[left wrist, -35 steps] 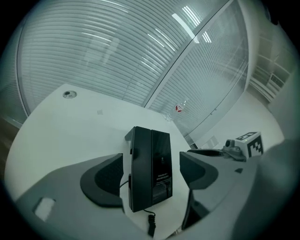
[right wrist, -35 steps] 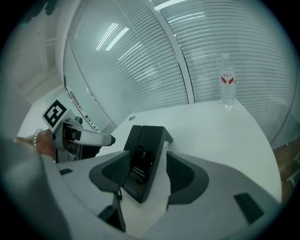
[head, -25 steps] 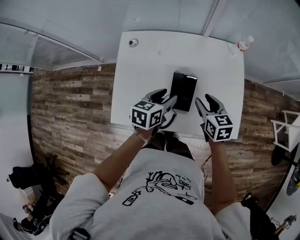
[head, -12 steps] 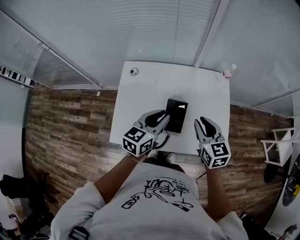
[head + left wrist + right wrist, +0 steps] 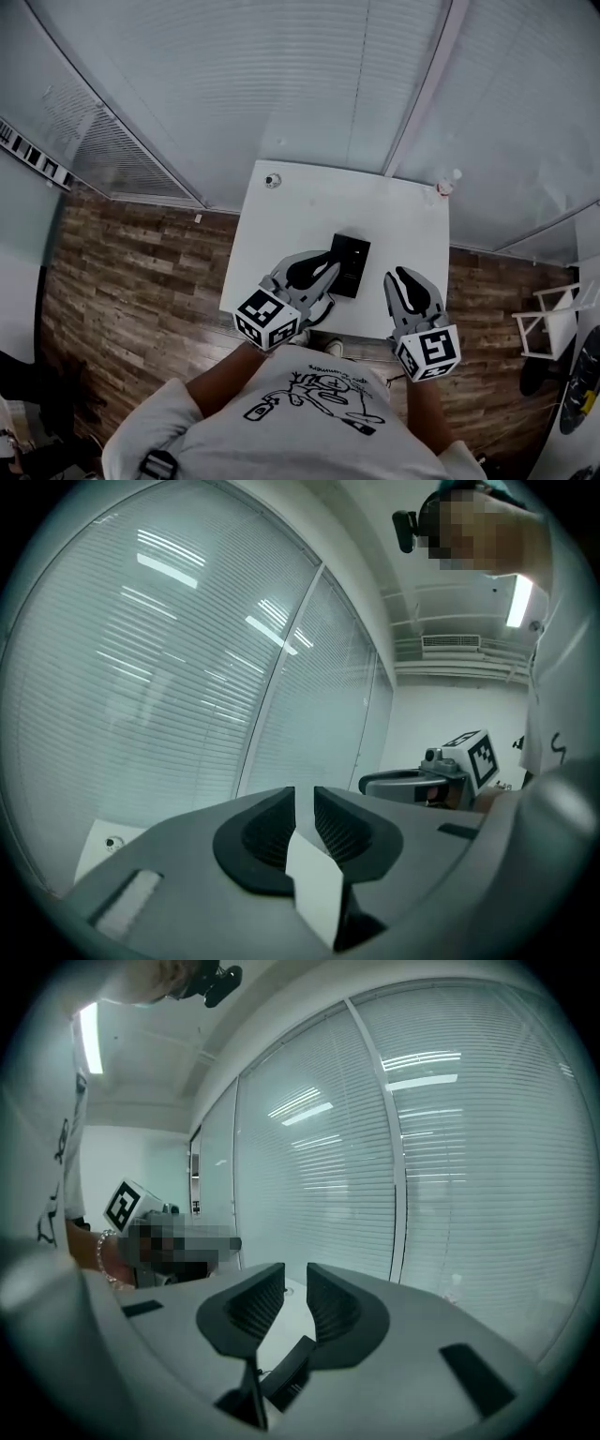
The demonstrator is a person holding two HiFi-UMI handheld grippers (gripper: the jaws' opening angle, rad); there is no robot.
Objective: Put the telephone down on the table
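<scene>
The table (image 5: 309,211) stands with its far edge up by the wall of window blinds (image 5: 281,84). The telephone (image 5: 350,265) lies flat on the table, close to the middle and nearer the front edge than the back. A bottle (image 5: 447,183) stands on the far right corner. A small round thing (image 5: 273,180) sits at the far left corner; what it is cannot be told. Both are well apart from the telephone. The floor (image 5: 141,272) runs out to the left and right of the table. A chair (image 5: 544,323) stands on the floor far off to the right, well apart from the table. The person (image 5: 309,412) stands just before the table's front edge.
</scene>
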